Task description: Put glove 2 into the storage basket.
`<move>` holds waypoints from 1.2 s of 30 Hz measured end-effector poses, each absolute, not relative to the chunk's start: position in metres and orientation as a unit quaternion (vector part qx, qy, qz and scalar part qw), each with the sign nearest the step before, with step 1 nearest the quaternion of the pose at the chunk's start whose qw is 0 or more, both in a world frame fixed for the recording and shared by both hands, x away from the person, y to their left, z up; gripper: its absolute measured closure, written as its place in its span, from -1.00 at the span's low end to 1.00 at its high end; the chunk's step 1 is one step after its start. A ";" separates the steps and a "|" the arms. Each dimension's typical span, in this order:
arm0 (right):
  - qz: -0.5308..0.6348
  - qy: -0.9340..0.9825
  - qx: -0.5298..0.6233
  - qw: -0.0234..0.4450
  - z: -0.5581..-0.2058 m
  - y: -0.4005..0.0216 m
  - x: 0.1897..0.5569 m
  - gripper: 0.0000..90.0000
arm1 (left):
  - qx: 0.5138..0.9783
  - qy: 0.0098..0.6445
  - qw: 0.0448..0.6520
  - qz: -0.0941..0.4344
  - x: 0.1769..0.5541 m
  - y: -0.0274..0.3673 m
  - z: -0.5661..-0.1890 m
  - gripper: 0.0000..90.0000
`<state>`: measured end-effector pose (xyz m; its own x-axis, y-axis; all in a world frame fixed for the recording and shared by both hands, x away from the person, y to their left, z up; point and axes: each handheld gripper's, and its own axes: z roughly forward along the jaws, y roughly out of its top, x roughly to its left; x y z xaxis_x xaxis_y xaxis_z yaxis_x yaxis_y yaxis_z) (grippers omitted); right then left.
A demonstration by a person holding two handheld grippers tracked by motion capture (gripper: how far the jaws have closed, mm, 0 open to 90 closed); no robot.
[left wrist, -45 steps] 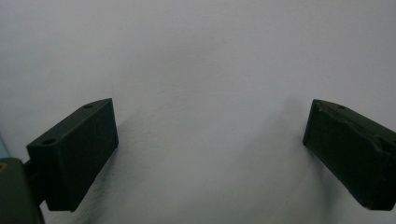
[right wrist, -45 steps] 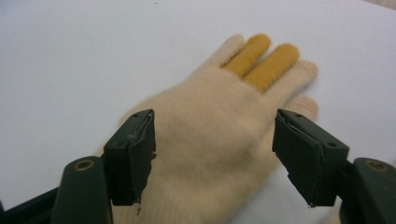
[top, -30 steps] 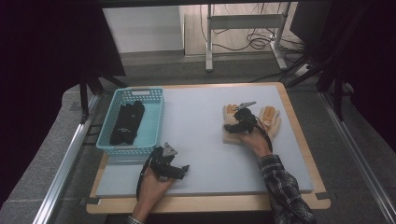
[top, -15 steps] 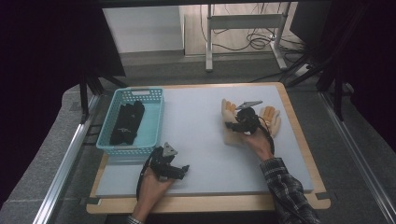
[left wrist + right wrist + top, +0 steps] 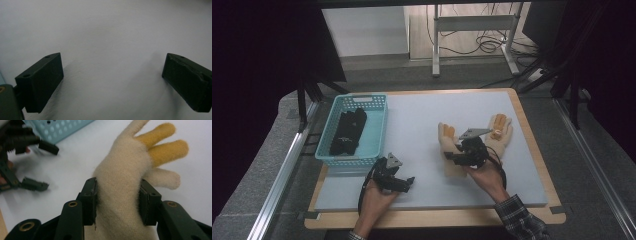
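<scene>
The desk (image 5: 422, 130), topped by a pale grey mat inside a wooden border, carries everything here. At about ten o'clock on it sits a light blue perforated basket (image 5: 377, 127) with dark gloves (image 5: 348, 131) lying inside. Toward three o'clock lie two cream knitted gloves with yellow fingers: the far glove (image 5: 501, 131) rests flat near the desk's right edge, fingers pointing to twelve o'clock, and just beside it, toward nine o'clock, is the near glove (image 5: 447, 136), whose cuff end lies under the right tongs (image 5: 468, 156). In the right gripper view the near glove (image 5: 125, 185) sits squarely between the two black jaws, which press into the wool on both flanks of the palm, so the right tongs (image 5: 117, 197) are clenched on it, having just been closing; its fingers fan out toward one o'clock, two of them yellow. At about six o'clock on the desk, just below the basket's near corner, the left tongs (image 5: 398, 182) rest in the person's left hand; in the left gripper view the left tongs (image 5: 112, 75) stand spread wide apart over bare grey mat, released, with nothing between them.
</scene>
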<state>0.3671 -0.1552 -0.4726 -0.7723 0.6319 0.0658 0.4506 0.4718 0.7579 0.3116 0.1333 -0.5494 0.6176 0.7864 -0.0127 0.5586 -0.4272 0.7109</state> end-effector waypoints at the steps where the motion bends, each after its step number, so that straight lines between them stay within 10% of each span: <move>1: 0.399 0.852 0.317 0.120 -0.477 -0.153 0.363 0.20 | 0.829 0.406 0.349 0.163 0.312 0.133 -0.549 -0.91; 14: 0.405 0.836 0.346 0.131 -0.490 -0.169 0.362 -0.16 | 0.830 0.404 0.348 0.165 0.311 0.133 -0.549 -0.91; 23: 0.385 0.839 0.363 0.126 -0.497 -0.196 0.378 0.35 | 0.829 0.406 0.348 0.164 0.311 0.133 -0.549 -0.91; 32: 0.387 0.840 0.368 0.098 -0.518 -0.187 0.392 0.42 | 0.829 0.406 0.348 0.164 0.311 0.133 -0.549 -0.91; 36: 0.386 0.840 0.371 0.089 -0.525 -0.180 0.392 0.88 | 0.829 0.405 0.348 0.165 0.311 0.133 -0.549 -0.91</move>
